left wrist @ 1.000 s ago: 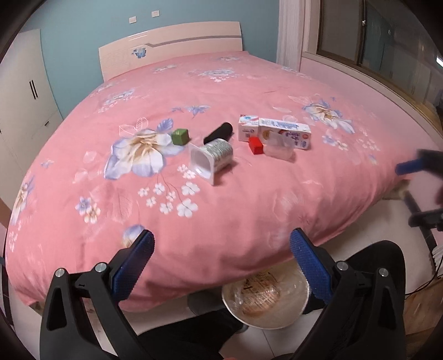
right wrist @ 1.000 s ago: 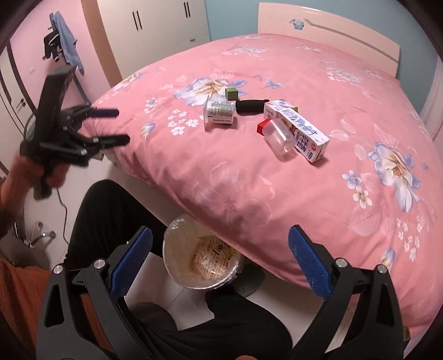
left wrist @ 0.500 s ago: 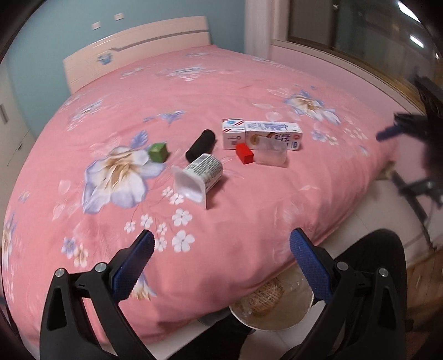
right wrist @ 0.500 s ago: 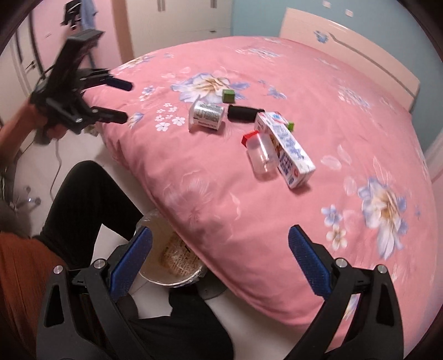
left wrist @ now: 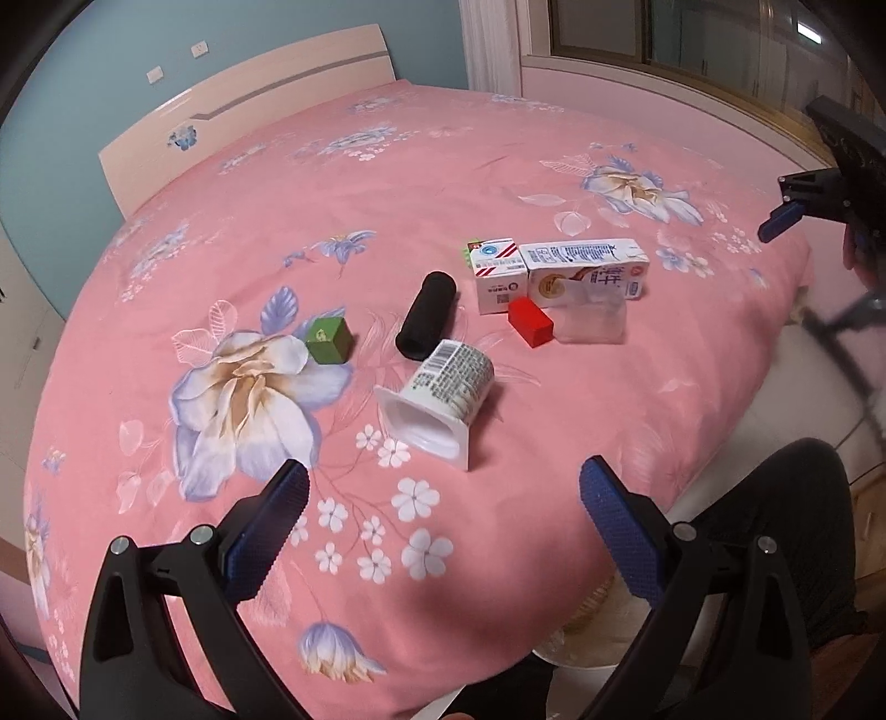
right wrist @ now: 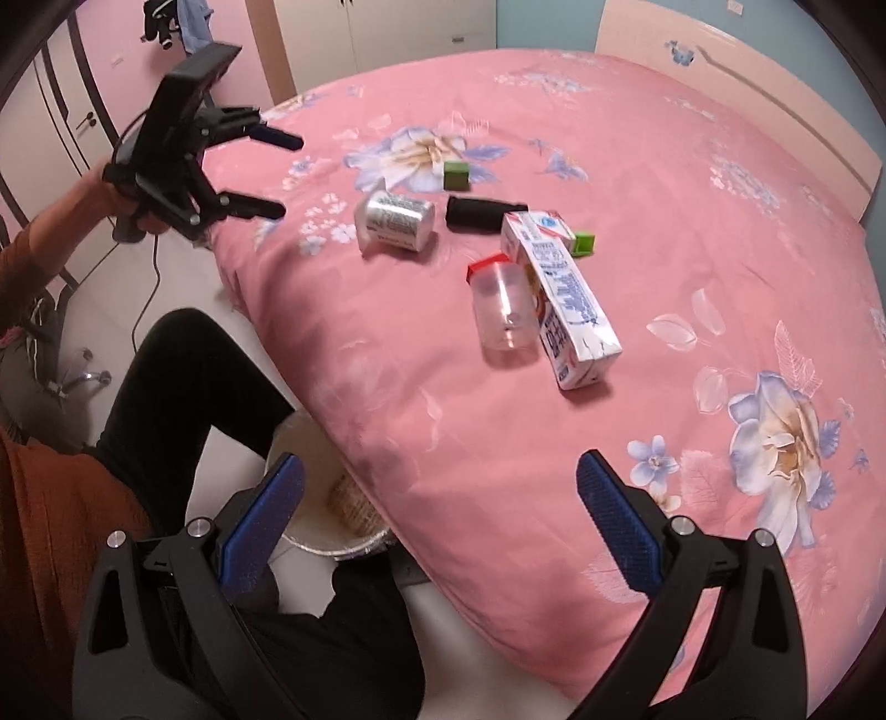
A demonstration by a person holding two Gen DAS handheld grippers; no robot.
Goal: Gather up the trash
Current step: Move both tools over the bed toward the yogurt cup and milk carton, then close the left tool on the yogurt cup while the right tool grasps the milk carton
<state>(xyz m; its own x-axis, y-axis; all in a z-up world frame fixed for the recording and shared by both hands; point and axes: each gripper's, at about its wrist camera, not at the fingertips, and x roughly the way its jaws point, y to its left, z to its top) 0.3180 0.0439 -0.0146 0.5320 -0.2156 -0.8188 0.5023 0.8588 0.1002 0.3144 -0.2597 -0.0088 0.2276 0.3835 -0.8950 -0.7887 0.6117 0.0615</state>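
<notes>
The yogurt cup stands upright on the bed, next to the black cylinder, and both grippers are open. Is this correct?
Not quite: the yogurt cup lies on its side, as the left wrist view shows. It is next to the black cylinder, and the left gripper and right gripper are open.

Pink floral bed (left wrist: 498, 183), blue wall (left wrist: 83, 83), possibly white wardrobes (right wrist: 387, 27)
</notes>
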